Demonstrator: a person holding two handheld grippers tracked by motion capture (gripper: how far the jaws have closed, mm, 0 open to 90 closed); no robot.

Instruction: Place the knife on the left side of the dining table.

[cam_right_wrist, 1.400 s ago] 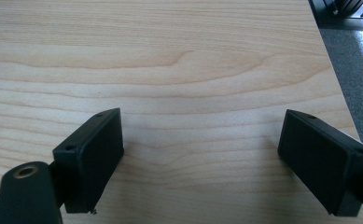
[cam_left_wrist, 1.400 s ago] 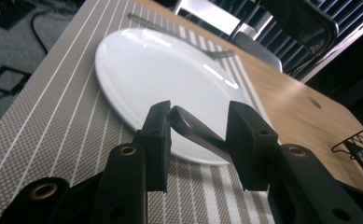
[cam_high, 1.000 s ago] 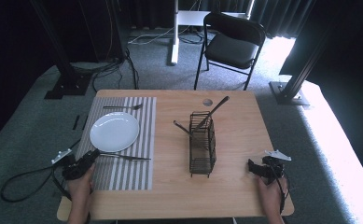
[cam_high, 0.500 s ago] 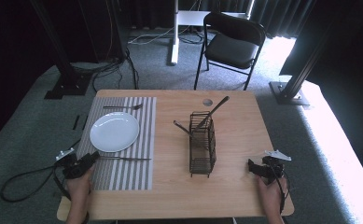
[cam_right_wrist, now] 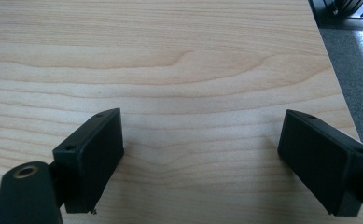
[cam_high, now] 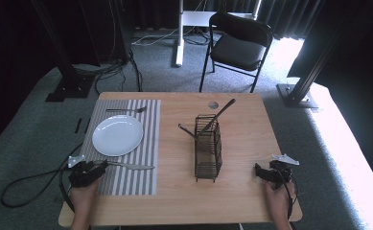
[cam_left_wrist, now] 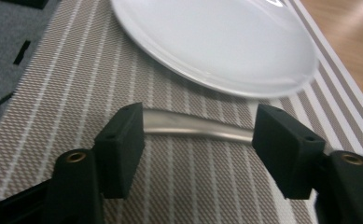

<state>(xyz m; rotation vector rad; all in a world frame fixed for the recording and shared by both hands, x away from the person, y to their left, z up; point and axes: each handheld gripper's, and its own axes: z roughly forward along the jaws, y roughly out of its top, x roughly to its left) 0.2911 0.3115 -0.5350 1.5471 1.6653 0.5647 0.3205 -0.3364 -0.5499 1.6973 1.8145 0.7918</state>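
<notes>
Our left gripper has just been opening its jaws; the knife lies between them, unpressed, on the striped placemat just beside the white plate. Our right gripper, jaws wide apart, hovers over the table.

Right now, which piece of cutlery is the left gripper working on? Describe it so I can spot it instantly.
Start at the striped placemat on the table's left half. Just in front of the white plate lies a silver knife, its handle between the left gripper's open jaws. The fork lies beyond the plate; other utensils stand in the wire caddy.
</notes>
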